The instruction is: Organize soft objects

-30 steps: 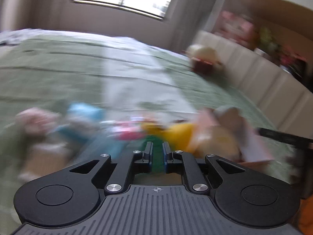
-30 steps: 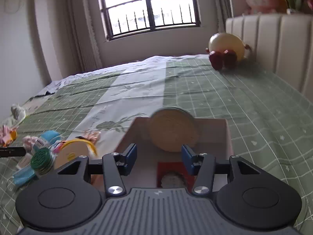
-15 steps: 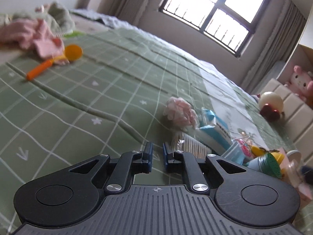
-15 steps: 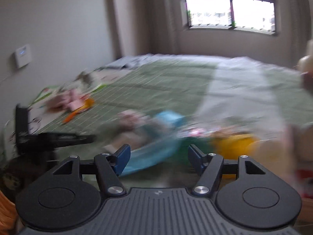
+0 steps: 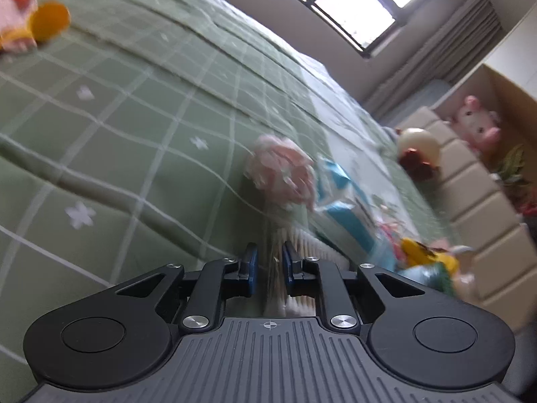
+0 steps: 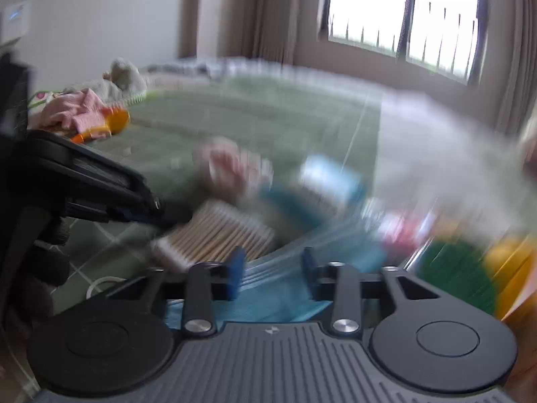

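Left claw (image 5: 267, 265) seemingly straddles cotton-swab pack (image 5: 302, 252).

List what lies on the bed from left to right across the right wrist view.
Pink cloth → orange toy → pack of cotton swabs → blue packet → green round thing → yellow thing.

bed (image 5: 141, 107): green checked cover | window (image 6: 402, 16): bright (daylight) | curtains (image 6: 255, 10): beige | headboard (image 5: 476, 201): padded
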Tool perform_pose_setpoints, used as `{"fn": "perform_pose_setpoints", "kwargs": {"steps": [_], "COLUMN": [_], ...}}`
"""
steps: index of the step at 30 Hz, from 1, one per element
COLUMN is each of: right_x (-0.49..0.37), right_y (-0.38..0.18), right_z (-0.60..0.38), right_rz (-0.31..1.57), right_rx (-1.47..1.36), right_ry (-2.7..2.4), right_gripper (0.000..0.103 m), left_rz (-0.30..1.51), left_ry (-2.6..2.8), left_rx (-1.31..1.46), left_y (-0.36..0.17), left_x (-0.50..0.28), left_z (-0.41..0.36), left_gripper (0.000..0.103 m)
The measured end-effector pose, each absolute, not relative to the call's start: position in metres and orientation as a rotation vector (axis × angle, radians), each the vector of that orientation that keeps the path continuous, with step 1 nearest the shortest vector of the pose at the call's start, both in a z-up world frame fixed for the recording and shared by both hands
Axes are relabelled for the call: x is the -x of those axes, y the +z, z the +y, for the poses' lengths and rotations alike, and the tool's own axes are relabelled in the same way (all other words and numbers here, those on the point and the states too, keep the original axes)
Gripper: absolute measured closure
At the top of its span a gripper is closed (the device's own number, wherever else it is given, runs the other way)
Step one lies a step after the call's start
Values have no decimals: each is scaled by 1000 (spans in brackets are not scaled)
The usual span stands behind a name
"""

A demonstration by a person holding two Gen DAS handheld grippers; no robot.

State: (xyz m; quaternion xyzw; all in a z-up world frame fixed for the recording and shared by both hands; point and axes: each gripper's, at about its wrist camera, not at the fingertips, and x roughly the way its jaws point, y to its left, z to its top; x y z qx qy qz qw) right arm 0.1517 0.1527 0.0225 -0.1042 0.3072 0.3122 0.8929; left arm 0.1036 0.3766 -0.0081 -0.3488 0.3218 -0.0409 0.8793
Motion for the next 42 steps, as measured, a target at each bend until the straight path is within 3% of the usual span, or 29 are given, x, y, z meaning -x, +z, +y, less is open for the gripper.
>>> {"fn": "perform_pose_setpoints", "kwargs": {"steps": [6, 8, 18, 22, 31, 42], "right_x": [-142, -141, -147, -149, -149, -151], "right_y": [14, 13, 8, 7, 7, 5], "right_z": [139, 138, 143, 139, 134, 130], "right_rz": [593, 592, 615, 620, 624, 631], "right_rx": [218, 215, 217, 192, 175, 161], "right_ry": [662, 670, 666, 675, 683, 708], "right_gripper": [71, 71, 71, 71, 77, 77], "left_rz": [677, 695, 734, 793, 765, 752], "left_ry": [-236, -219, -150, -218, -187, -324], "left_rx": [848, 818, 863, 823, 803, 805], "left_y": [-19, -19, -20, -8, -9, 2], "left_x": [-108, -108, -124, -122, -120, -93], "left_z": [387, 385, 379, 372, 357, 367], "left_gripper": [68, 75, 73, 53, 53, 52]}}
